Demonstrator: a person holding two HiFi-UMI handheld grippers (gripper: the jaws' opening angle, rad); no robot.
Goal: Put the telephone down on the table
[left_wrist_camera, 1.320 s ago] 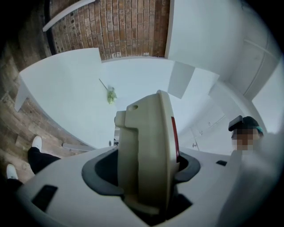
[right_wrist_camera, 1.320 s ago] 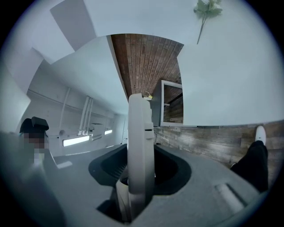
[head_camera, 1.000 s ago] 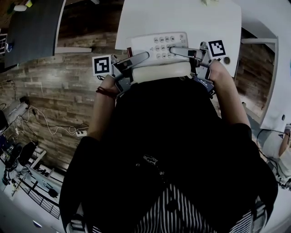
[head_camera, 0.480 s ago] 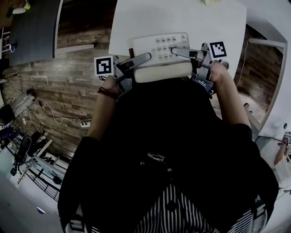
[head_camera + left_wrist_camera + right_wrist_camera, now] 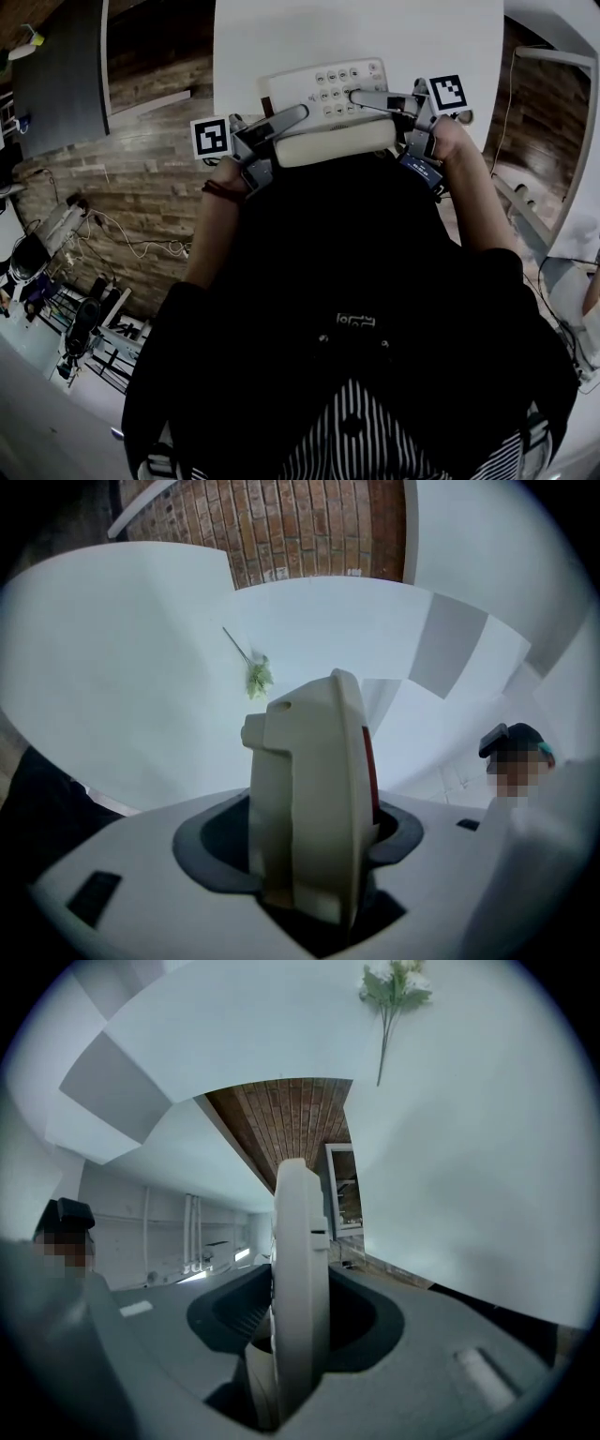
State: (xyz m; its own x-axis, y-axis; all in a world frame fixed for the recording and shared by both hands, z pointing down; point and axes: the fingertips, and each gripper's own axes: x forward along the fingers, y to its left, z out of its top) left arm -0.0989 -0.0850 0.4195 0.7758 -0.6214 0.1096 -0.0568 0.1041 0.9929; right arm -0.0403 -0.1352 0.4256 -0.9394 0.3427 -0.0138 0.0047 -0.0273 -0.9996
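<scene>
Head view and the two tool views, one moment. The telephone (image 5: 328, 101), a pale desk set with a keypad (image 5: 342, 86) on its upper face and its handset (image 5: 336, 148) lying along the side nearest the person, was carried level between both tools at the near edge of the white tabletop (image 5: 375, 37). The keypad half lay over the tabletop, while the handset side projected past that edge toward the person's dark torso; whether the base touched the surface could not be told. The left tool (image 5: 296, 115) was clamped on the telephone's left end, beside a small red strip (image 5: 266, 103), and its own view showed the casing edge-on, filling the gap between the jaws. The right tool (image 5: 362, 96) reached in from the opposite side across the keypad and was likewise closed on the casing, which stood as a thin upright slab between its jaws in that tool's view. Each tool bore a cube with square markers, the left cube (image 5: 211, 138) over the plank floor (image 5: 141, 187) and the right cube (image 5: 447, 94) over the tabletop. The left hand (image 5: 225, 173), with a dark band (image 5: 218, 190) at the wrist, and the right hand (image 5: 452, 141) gripped the tool handles. A small green sprig (image 5: 258, 675) lay on the tabletop, well apart from the telephone.
</scene>
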